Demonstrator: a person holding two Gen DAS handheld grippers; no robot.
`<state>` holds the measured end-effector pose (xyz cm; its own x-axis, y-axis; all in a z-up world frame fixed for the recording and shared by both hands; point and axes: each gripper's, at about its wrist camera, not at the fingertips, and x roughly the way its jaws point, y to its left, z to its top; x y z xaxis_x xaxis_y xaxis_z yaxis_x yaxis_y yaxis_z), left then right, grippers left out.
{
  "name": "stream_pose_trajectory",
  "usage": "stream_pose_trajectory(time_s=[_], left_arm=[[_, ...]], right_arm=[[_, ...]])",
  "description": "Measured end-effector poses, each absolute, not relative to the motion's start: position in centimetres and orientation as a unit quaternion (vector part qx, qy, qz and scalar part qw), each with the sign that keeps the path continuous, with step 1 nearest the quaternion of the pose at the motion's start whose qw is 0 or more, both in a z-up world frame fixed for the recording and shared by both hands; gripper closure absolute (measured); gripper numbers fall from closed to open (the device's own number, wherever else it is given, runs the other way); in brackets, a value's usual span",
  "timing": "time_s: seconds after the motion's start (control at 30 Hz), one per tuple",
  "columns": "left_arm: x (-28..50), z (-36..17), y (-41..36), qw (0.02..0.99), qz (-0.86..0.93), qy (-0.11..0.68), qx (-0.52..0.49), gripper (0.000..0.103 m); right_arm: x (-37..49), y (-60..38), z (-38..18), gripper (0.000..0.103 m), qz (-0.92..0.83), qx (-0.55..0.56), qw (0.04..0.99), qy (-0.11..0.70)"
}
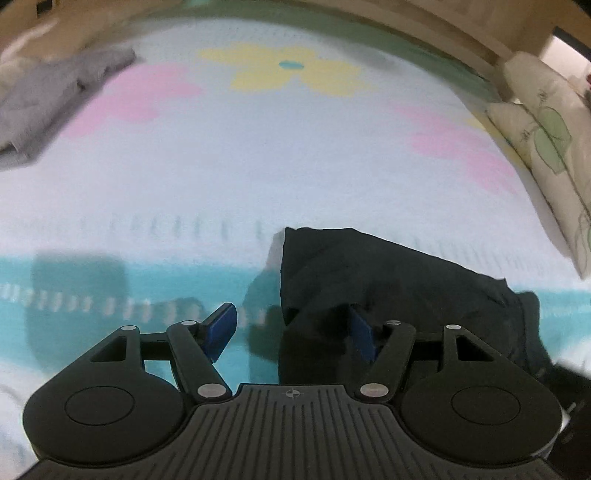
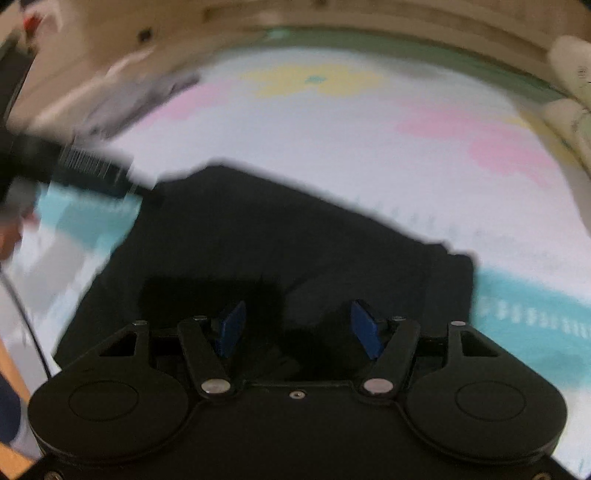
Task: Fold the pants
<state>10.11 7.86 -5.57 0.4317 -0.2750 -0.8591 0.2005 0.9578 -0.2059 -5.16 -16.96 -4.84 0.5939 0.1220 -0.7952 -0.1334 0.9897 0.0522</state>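
Item: black fabric pants (image 2: 280, 236), folded into a compact slab, lying on a white knitted blanket (image 1: 295, 166) with pink and yellow flower shapes and a teal band. In the right wrist view the pants fill the middle of the frame, directly ahead of and beneath the fingers; in the left wrist view they (image 1: 388, 280) sit to the right of centre, across the teal band.

Left gripper (image 1: 293, 328): black body, blue-padded fingers spread wide apart, holding nothing. Its right finger (image 1: 362, 338) lies over the near edge of the pants (contact cannot be told); its left finger (image 1: 221, 328) stands over bare teal blanket.

Right gripper (image 2: 299, 328): same make, blue pads (image 2: 232, 328) apart, nothing between them, poised over the near part of the pants. The left gripper (image 2: 85, 170) shows here as a blurred black bar at the pants' far-left corner.

Surroundings: a crumpled grey garment (image 1: 48, 107) at the blanket's far-left edge, well apart from the pants; cream pillows with a green leaf print (image 1: 546, 147) along the right edge; a light wooden bed frame (image 1: 461, 33) behind.
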Motion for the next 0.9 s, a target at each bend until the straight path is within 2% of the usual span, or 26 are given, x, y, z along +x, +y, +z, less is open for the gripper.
stream_pose_trajectory(time_s=[0.1, 0.17, 0.37, 0.4, 0.47, 0.53, 0.63, 0.67, 0.7, 0.73, 0.77, 0.8, 0.83, 0.9], left_arm=[[11.4, -6.7, 8.6, 0.826, -0.144, 0.537, -0.088, 0.039], [12.8, -7.4, 8.4, 0.809, -0.159, 0.554, -0.118, 0.038], [15.9, -9.6, 7.3, 0.793, -0.181, 0.565, -0.138, 0.040], [15.9, -9.5, 7.4, 0.802, -0.184, 0.549, -0.147, 0.049], [15.6, -9.1, 7.4, 0.823, -0.191, 0.513, -0.148, 0.062], [15.4, -9.1, 6.8, 0.832, -0.199, 0.503, -0.121, 0.069], [15.0, -9.2, 6.5, 0.835, -0.194, 0.505, -0.100, 0.069], [15.1, -9.3, 6.9, 0.831, -0.190, 0.509, -0.118, 0.066], [15.2, -9.6, 7.4, 0.821, -0.188, 0.521, -0.141, 0.059], [15.5, -9.9, 7.8, 0.810, -0.188, 0.532, -0.159, 0.058], [15.5, -10.1, 8.0, 0.807, -0.193, 0.533, -0.166, 0.062], [15.6, -10.1, 7.7, 0.813, -0.200, 0.524, -0.157, 0.087], [15.7, -9.8, 7.2, 0.825, -0.205, 0.511, -0.126, 0.096], [15.5, -9.0, 6.2, 0.851, -0.209, 0.477, -0.071, 0.096]], right_arm=[[-5.3, -16.2, -6.4, 0.030, 0.084, -0.030, 0.876, 0.473], [-5.6, -16.0, -6.7, 0.026, 0.086, -0.033, 0.882, 0.462], [-5.1, -16.2, -6.5, 0.023, 0.094, -0.028, 0.878, 0.468], [-5.0, -16.2, -6.5, 0.023, 0.095, -0.029, 0.878, 0.468], [-5.1, -16.3, -6.4, 0.023, 0.095, -0.030, 0.879, 0.467], [-5.1, -16.0, -6.5, 0.023, 0.095, -0.031, 0.881, 0.463], [-5.8, -15.8, -6.8, 0.023, 0.097, -0.033, 0.882, 0.460], [-5.9, -15.7, -6.7, 0.023, 0.098, -0.034, 0.882, 0.460], [-6.2, -15.6, -6.5, 0.023, 0.098, -0.034, 0.882, 0.460], [-6.3, -15.5, -6.5, 0.023, 0.098, -0.033, 0.881, 0.462], [-6.3, -15.5, -6.5, 0.023, 0.097, -0.032, 0.881, 0.463], [-6.3, -15.4, -6.5, 0.022, 0.096, -0.033, 0.880, 0.463], [-6.2, -15.3, -6.5, 0.022, 0.095, -0.033, 0.880, 0.464], [-6.1, -15.3, -6.5, 0.022, 0.095, -0.032, 0.880, 0.464]])
